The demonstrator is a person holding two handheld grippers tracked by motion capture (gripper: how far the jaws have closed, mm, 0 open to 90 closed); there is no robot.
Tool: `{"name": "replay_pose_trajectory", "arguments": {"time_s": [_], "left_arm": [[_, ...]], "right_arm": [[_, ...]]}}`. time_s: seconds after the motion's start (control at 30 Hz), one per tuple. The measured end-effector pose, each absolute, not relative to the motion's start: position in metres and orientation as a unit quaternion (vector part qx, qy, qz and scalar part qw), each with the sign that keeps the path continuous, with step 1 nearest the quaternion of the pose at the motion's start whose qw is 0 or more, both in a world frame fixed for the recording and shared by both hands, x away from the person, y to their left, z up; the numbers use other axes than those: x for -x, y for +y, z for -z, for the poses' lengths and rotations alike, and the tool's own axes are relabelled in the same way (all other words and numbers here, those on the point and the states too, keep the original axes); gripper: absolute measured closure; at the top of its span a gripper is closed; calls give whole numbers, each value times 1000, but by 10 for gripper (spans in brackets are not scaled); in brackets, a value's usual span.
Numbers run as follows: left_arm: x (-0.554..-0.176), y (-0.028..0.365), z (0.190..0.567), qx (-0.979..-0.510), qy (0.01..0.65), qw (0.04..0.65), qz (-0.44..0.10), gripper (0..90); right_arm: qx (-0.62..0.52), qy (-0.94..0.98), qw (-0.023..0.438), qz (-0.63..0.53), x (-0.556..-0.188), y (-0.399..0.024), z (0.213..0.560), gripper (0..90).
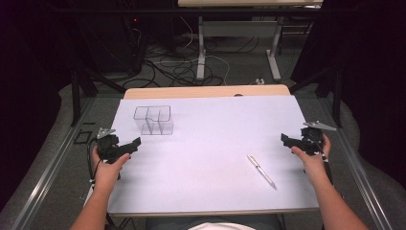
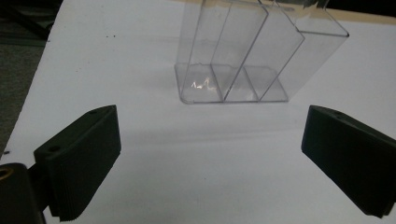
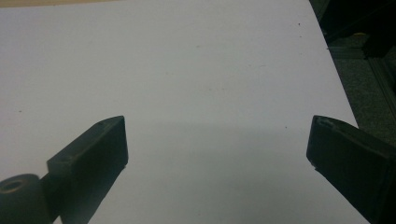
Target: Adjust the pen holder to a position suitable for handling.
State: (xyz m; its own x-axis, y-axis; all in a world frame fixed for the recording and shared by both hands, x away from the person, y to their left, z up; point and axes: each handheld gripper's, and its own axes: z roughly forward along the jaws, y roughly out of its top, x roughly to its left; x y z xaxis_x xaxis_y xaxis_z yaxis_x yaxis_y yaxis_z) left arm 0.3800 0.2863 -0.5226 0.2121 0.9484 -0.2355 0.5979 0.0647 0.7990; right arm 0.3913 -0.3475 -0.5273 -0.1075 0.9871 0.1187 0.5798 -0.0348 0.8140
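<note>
Near edge of the white table (image 1: 206, 191): two forearms coming in from the bottom, one at each side. A little farther, right of centre, a pen (image 1: 261, 171) lying flat on the bare surface, slanted, its near end pointing to the right; touched by nothing.

At the left edge, left gripper (image 1: 134, 144) held in the left hand (image 1: 106, 167), pointing to the right and far; jaws spread wide, nothing between them. At the right edge, right gripper (image 1: 285, 141) held in the right hand (image 1: 313, 160), pointing to the left; jaws also spread wide, empty, only bare table in front of them. Pen near this gripper, but clearly apart from it.

Farther, on the left half, a clear plastic organizer (image 1: 153, 120) standing upright, divided into several compartments, all empty. Placed just beyond the left gripper (image 2: 210, 158), not touching it; in the left gripper view seen straight ahead between the two black jaws (image 2: 233, 60).
</note>
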Motion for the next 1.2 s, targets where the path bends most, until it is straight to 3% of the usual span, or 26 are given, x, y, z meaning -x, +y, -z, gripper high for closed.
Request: {"name": "replay_pose_trajectory", "arguments": {"time_s": [0.1,0.2,0.37,0.63,0.7,1.03,1.2], "left_arm": [[-381,288,521,-643,599,429,-210,80],[-384,291,513,-635,605,427,-221,171],[-388,293,500,-635,608,422,-219,194],[-395,295,476,-615,610,442,-234,323],[-402,292,465,-605,614,446,-242,421],[-436,284,441,-624,609,424,-245,666],[-448,282,438,-632,612,409,-243,744]], "right_arm": [[-609,642,273,-378,-391,-349,530,65],[-606,645,277,-374,-391,-347,531,67],[-601,654,275,-367,-390,-341,533,67],[-597,661,273,-364,-388,-337,533,75],[-597,662,271,-364,-388,-335,534,77],[-600,661,256,-370,-390,-330,535,77],[-601,661,250,-373,-391,-327,536,78]]}}
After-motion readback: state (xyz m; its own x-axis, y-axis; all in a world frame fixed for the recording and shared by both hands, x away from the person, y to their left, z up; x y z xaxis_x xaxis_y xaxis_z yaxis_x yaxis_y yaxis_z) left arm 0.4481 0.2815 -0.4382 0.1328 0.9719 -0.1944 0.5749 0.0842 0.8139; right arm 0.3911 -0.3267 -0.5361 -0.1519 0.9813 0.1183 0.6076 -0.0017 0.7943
